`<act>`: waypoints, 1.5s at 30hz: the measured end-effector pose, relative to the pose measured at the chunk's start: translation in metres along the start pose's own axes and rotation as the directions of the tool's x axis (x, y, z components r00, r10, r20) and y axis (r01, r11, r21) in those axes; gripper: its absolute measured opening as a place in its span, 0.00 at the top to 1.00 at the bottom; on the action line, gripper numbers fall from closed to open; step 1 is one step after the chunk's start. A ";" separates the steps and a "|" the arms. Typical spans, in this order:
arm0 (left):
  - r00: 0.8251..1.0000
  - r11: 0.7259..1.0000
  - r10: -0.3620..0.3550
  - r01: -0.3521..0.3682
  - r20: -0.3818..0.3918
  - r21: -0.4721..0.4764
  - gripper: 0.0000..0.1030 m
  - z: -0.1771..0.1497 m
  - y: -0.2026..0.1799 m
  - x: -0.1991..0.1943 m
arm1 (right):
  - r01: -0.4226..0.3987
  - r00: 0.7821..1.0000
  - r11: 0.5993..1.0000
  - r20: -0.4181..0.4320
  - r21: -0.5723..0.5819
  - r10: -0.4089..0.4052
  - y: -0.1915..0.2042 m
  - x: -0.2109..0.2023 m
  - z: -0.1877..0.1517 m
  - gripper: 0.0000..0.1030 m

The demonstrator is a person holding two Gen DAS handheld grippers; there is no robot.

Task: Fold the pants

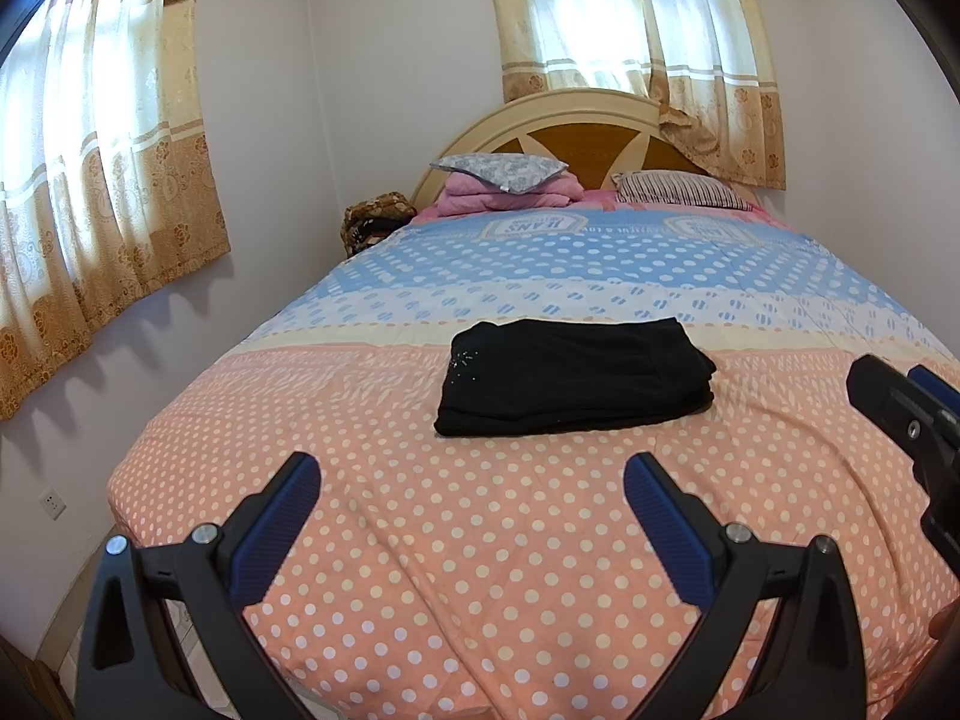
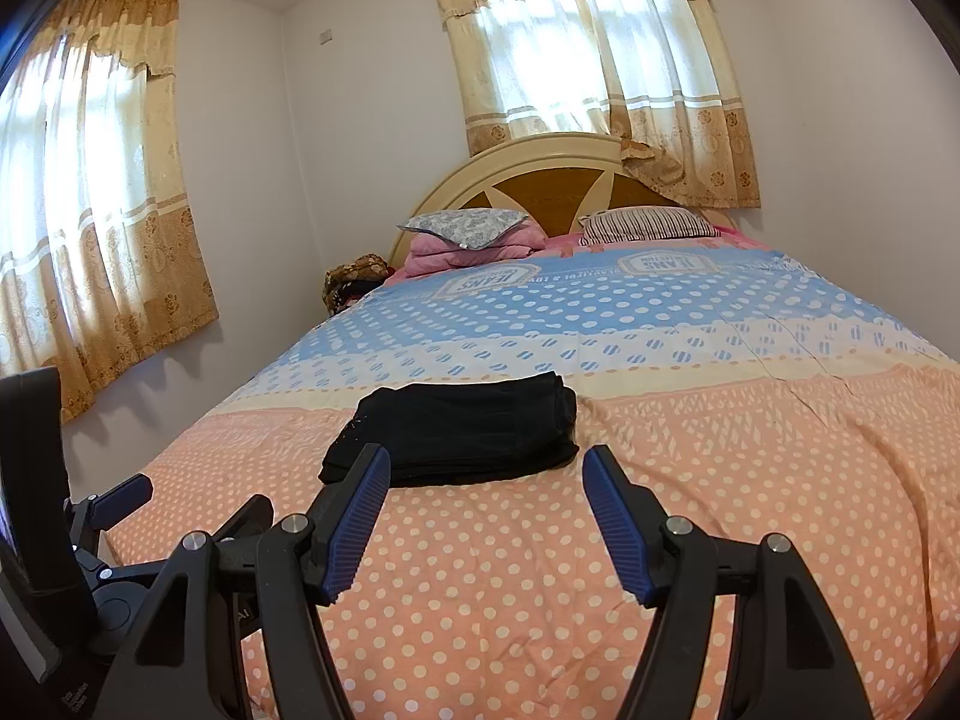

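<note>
1. Ahead of your left tongs and right tongs, the black pants lie folded on the bed.
2. Both tongs gape wide and empty; folding looks finished.

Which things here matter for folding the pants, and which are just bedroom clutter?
Job: black pants, lying folded on the bedspread; left gripper and right gripper, both open and empty.

Lying about: grey floral pillow, pink blanket, striped pillow, brown bundle beside the bed.
</note>
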State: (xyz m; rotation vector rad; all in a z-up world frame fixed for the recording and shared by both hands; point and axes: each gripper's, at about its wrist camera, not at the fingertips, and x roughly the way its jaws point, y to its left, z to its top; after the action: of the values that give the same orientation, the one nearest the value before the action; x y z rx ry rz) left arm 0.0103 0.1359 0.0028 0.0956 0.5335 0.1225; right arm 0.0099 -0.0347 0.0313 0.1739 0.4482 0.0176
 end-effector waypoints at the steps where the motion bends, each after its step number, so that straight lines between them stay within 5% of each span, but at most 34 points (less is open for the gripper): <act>1: 1.000 1.000 0.000 0.000 -0.002 0.000 0.00 0.000 0.000 0.000 | 0.000 1.000 1.000 0.000 0.000 0.000 0.000 -0.001 0.000 0.34; 45: 1.000 1.000 -0.009 0.009 -0.015 0.005 0.00 -0.003 -0.003 0.003 | 0.002 1.000 1.000 0.001 0.002 -0.002 -0.004 -0.002 -0.001 0.34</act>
State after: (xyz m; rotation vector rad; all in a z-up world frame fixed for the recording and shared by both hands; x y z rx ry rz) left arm 0.0115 0.1338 -0.0012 0.0975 0.5492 0.1132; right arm 0.0073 -0.0381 0.0304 0.1755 0.4473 0.0148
